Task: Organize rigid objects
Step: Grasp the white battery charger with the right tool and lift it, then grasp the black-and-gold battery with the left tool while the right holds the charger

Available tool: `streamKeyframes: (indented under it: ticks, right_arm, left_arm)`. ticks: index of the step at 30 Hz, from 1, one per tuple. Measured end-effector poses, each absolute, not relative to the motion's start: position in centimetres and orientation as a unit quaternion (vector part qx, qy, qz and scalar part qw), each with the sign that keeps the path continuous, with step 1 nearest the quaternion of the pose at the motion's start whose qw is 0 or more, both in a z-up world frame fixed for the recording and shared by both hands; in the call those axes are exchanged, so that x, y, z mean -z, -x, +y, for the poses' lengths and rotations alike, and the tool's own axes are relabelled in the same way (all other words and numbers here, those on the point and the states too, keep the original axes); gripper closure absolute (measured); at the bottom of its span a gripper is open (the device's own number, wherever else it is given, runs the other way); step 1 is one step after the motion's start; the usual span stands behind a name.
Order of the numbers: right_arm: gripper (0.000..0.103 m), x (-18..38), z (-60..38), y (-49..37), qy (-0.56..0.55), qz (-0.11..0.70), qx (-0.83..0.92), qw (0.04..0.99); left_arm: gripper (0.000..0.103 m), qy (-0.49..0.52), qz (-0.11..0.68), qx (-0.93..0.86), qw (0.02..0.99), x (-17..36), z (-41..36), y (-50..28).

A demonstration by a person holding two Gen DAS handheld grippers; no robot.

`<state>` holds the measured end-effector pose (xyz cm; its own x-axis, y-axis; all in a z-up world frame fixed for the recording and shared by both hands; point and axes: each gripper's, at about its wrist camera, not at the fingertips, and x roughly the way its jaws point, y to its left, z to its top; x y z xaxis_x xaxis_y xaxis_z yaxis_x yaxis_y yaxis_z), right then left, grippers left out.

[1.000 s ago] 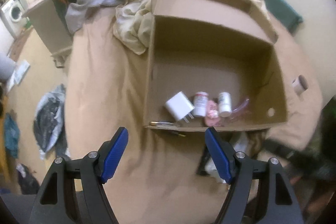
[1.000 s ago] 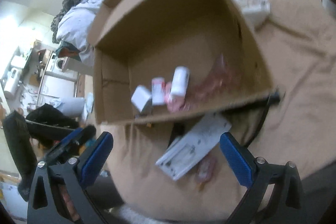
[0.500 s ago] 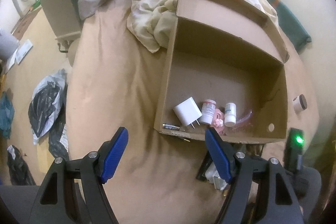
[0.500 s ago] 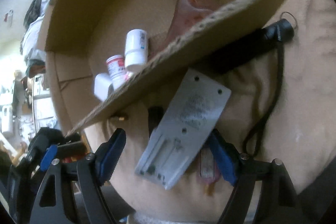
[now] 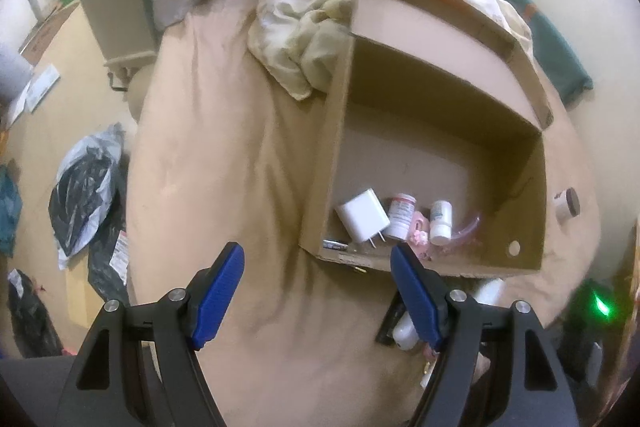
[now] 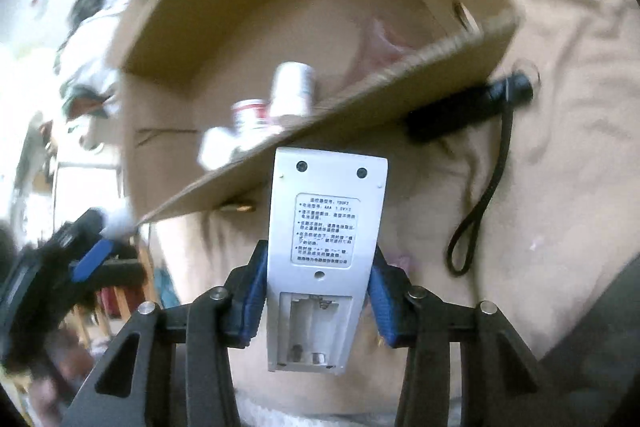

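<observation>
An open cardboard box [image 5: 320,195] stands on the tan bed. It holds a white charger [image 5: 362,221], two white pill bottles [image 5: 402,215] [image 5: 441,223] and pink items. My right gripper [image 6: 318,291] is shut on a white remote control [image 6: 326,227], back side up, battery bay open, just in front of the box's near wall [image 6: 360,107]. My left gripper [image 5: 318,291] is open and empty above the bed, left of the box's near corner.
A black flashlight with a wrist strap [image 6: 468,107] lies against the box's near wall. A small jar [image 5: 566,205] sits right of the box. Crumpled sheets [image 5: 304,39] lie behind it. Bags [image 5: 80,195] lie on the floor left of the bed.
My right gripper has moved down to the remote in front of the box and shut on it. My left gripper has drifted leftward and stayed open.
</observation>
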<state>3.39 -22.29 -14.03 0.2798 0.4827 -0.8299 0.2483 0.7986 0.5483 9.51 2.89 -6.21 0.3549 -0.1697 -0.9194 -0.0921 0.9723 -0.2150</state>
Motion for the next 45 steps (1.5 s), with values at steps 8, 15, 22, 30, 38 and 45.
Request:
streamKeyframes:
  ticks: [8,15,22,30,38,45]
  right_arm:
    - [0.056,7.5,-23.1,-1.6,-0.243,0.524,-0.141,0.804]
    - [0.056,4.8,-25.6,-4.1,-0.217,0.479,-0.151,0.837]
    - [0.056,5.7,-27.0,-5.0,-0.213,0.458,-0.157,0.848]
    - [0.056,6.7,-26.6,-5.9,-0.227,0.464,-0.176,0.838]
    - [0.056,8.0,-27.5,-6.8,-0.244,0.482,-0.17,0.824]
    - [0.056,8.1,-27.1,-6.9,-0.237,0.485,-0.17,0.825]
  left_arm:
    - [0.03,0.068,0.581,0.041,0.81,7.4,1.8,-8.8]
    - [0.03,0.02,0.59,0.056,0.805,9.1,-0.4,-8.5]
    - [0.03,-0.027,0.607,0.066,0.792,11.7,-2.6,-8.7]
    - [0.03,-0.098,0.627,0.075,0.769,16.1,-6.1,-9.3]
    - [0.042,-0.089,0.634,0.076,0.764,18.9,-6.9,-11.3]
    - [0.063,-0.074,0.641,0.068,0.761,19.0,-6.2,-12.1]
